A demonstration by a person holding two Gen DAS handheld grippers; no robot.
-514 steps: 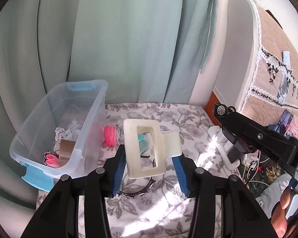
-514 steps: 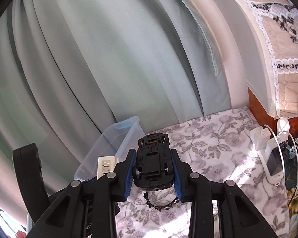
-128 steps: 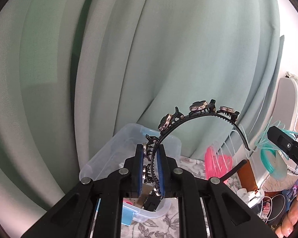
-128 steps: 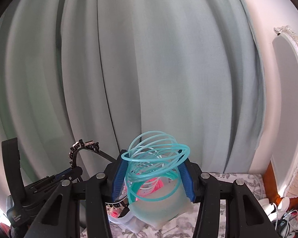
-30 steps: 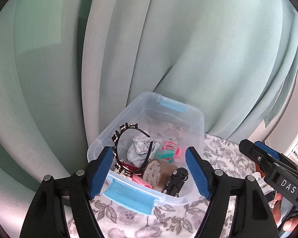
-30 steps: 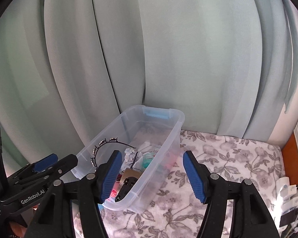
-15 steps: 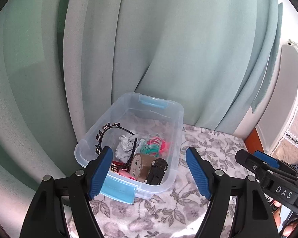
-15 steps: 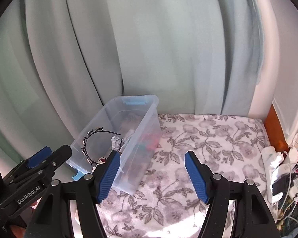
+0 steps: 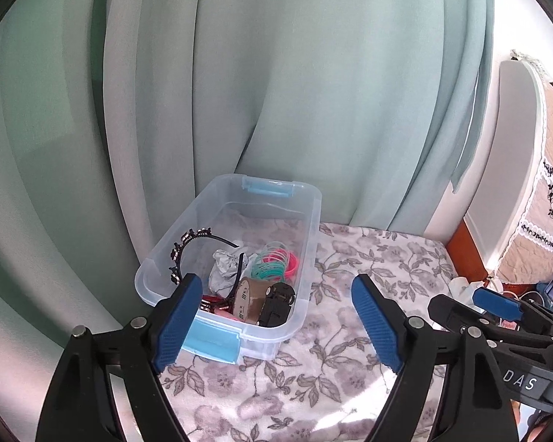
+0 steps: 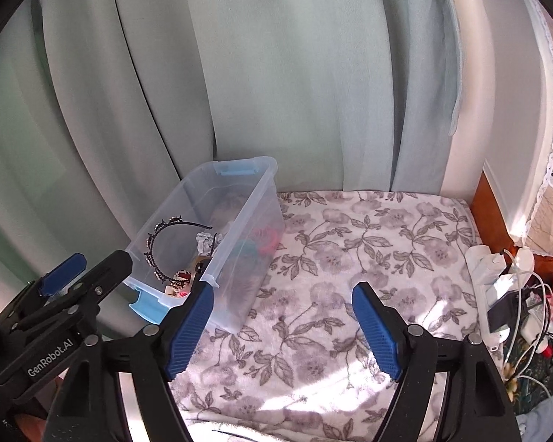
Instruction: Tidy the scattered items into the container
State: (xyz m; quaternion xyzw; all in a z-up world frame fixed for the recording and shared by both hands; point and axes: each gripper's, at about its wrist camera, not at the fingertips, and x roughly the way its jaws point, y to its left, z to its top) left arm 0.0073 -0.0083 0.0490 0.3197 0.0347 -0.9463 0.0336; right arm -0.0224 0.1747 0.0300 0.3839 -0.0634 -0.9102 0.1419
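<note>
A clear plastic bin [image 9: 315, 213] with blue latches stands at the left of a floral cloth surface [image 9: 368, 265]. In it lie a black beaded headband [image 9: 188, 243], teal and pink coil rings [image 9: 274, 261], a roll of brown tape [image 9: 250, 294], a black toy car [image 9: 276, 304] and crumpled paper [image 9: 223, 263]. The bin also shows in the right wrist view [image 10: 265, 180]. My left gripper [image 9: 276, 316] is open and empty, above the bin's near right corner. My right gripper [image 10: 282, 320] is open and empty over the floral cloth [image 10: 350, 239], right of the bin.
Green curtains [image 9: 276, 92] hang behind the bin. A white power strip with chargers and cables [image 10: 497, 287] lies at the right edge. A padded headboard with lace trim [image 9: 534, 184] stands at the far right.
Both grippers have drawn back from the bin and stayed open and empty. The right wrist view has swung right, showing more of the cloth.
</note>
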